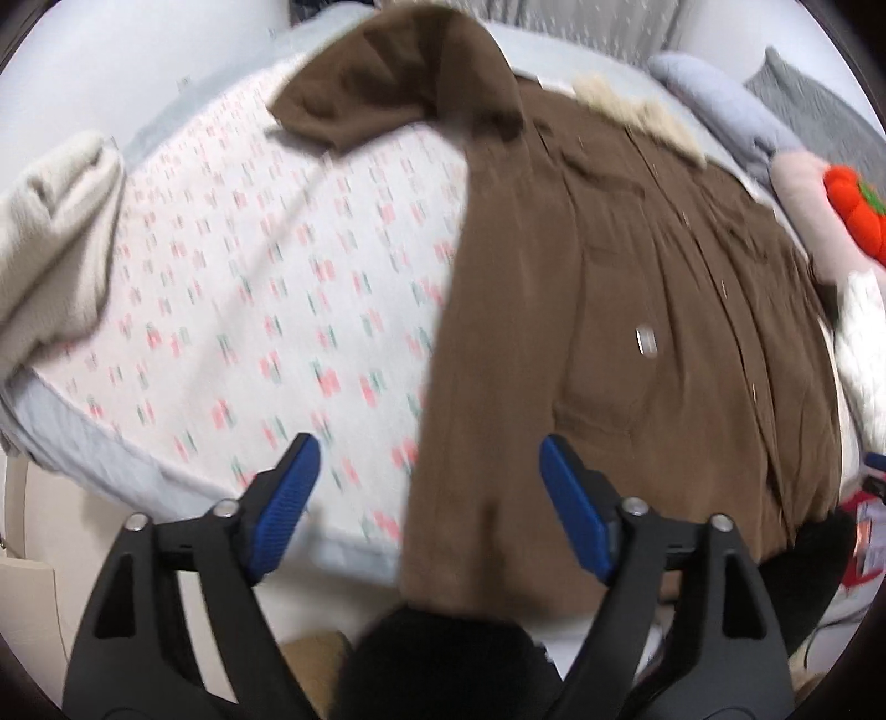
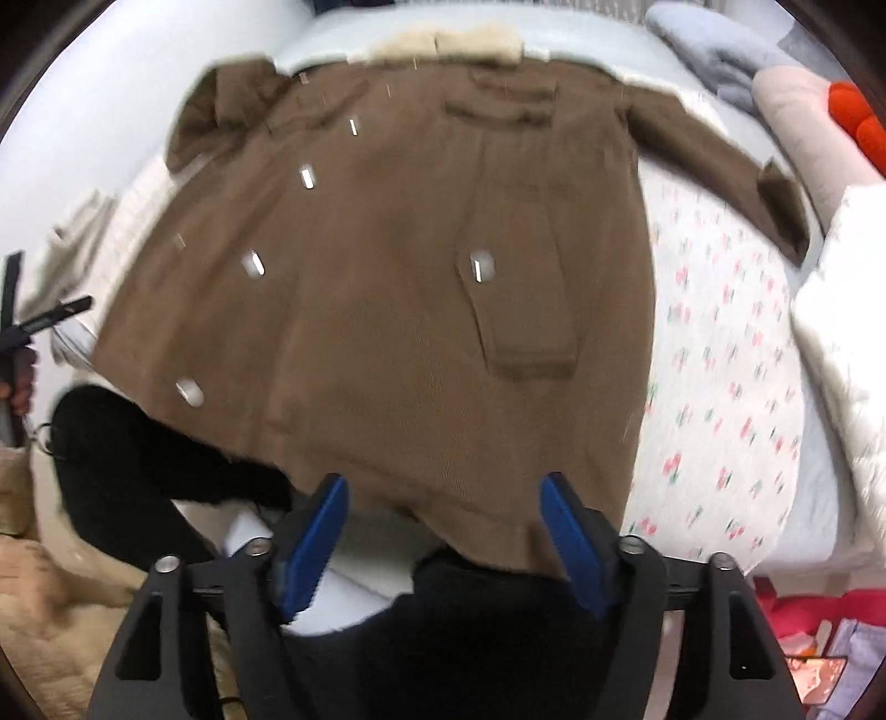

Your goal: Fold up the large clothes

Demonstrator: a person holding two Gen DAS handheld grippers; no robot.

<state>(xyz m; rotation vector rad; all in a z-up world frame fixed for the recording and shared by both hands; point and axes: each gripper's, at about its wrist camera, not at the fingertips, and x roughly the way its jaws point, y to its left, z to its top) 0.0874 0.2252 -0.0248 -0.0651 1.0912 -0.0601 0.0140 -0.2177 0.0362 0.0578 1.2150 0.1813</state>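
A large brown coat [image 2: 387,266] with a cream fleece collar [image 2: 454,44] and pale buttons lies spread on a bed, its hem toward me. In the left wrist view the brown coat [image 1: 637,310] fills the right half, one sleeve [image 1: 398,83] bent across the top. My left gripper [image 1: 429,459] stands open above the coat's left hem edge, nothing pressed between its blue pads [image 1: 288,498]. My right gripper [image 2: 446,498] is open too, above the hem's lower right part, with the cloth lying free below its pads [image 2: 570,543].
The bed has a white sheet [image 1: 249,310] with small pink and green prints. A cream garment [image 1: 50,243] lies at the left edge. Grey and pink pillows [image 2: 747,61], an orange plush [image 1: 855,205] and a white quilted jacket [image 2: 847,310] sit at the right. A person's dark-clad legs [image 2: 127,471] are at the bedside.
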